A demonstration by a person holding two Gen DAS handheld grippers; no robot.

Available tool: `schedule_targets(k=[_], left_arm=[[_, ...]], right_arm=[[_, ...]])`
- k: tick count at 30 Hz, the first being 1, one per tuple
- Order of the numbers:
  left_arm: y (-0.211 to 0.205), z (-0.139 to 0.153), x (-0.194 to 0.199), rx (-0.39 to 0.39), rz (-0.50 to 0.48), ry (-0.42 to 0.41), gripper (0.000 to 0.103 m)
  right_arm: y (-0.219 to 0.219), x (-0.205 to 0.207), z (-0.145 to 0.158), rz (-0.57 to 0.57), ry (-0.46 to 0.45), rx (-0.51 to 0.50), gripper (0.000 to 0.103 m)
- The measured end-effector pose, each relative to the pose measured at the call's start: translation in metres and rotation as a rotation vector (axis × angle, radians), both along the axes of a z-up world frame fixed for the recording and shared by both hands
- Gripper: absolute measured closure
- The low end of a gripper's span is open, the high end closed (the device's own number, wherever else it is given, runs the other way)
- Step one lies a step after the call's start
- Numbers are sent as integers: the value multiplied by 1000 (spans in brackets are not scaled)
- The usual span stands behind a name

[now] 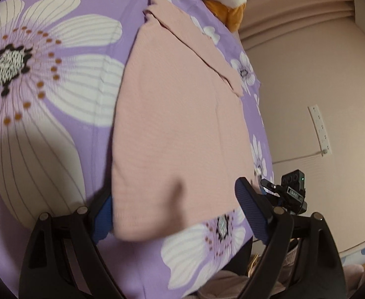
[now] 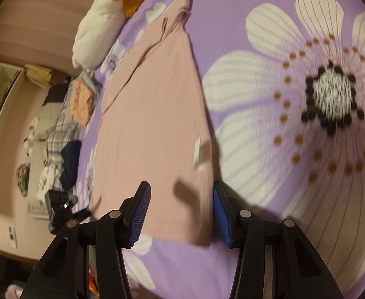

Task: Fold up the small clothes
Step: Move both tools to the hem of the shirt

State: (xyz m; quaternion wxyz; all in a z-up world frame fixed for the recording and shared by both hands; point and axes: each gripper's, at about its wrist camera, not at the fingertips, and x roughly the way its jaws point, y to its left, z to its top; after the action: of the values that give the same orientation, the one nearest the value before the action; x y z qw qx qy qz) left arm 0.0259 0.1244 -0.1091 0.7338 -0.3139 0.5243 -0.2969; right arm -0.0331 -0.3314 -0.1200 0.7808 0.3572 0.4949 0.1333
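Observation:
A pink garment (image 1: 172, 124) lies flat on a purple bedsheet with big white flowers (image 1: 45, 74). My left gripper (image 1: 175, 194) hovers over the garment's near edge with its jaws wide open; the cloth's width shows between the blue pads, which do not press on it. In the right wrist view the same pink garment (image 2: 155, 114) runs away from me, with a small white tag (image 2: 197, 152) near its right edge. My right gripper (image 2: 181, 191) is open just above the garment's near right corner, and finger shadows fall on the cloth.
A white and orange plush toy (image 2: 100, 25) lies at the far end of the bed. A heap of other clothes (image 2: 65, 129) sits beyond the bed's left side. The bed edge drops off to the right in the left wrist view, where a wall power strip (image 1: 319, 129) hangs.

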Motion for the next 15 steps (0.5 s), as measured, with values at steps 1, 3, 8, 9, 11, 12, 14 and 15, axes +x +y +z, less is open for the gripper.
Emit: schedule_targets(k=[1, 3, 8, 9, 11, 12, 14, 15], left_arm=[[-2, 0, -2, -4, -4, 3, 15], [-4, -1, -1, -3, -9, 3, 15], [-13, -4, 12, -6, 7, 5, 17], [-15, -4, 13, 1, 12, 2, 21], [-19, -5, 17, 20, 29, -1, 28], [-20, -6, 17, 31, 41, -3, 34], [-19, -9, 20, 44, 72, -5, 46], [-18, -10, 21, 47, 89, 3, 57]], right_arm=[[3, -2, -1, 10, 3, -1, 54], [7, -2, -1, 23, 5, -4, 54], [12, 8, -3, 34, 5, -4, 54], [13, 11, -4, 31, 4, -2, 54], [14, 15, -5, 35, -8, -6, 54], [16, 14, -5, 36, -14, -11, 54], [18, 15, -5, 37, -27, -22, 54], [18, 15, -6, 30, -38, -23, 54]])
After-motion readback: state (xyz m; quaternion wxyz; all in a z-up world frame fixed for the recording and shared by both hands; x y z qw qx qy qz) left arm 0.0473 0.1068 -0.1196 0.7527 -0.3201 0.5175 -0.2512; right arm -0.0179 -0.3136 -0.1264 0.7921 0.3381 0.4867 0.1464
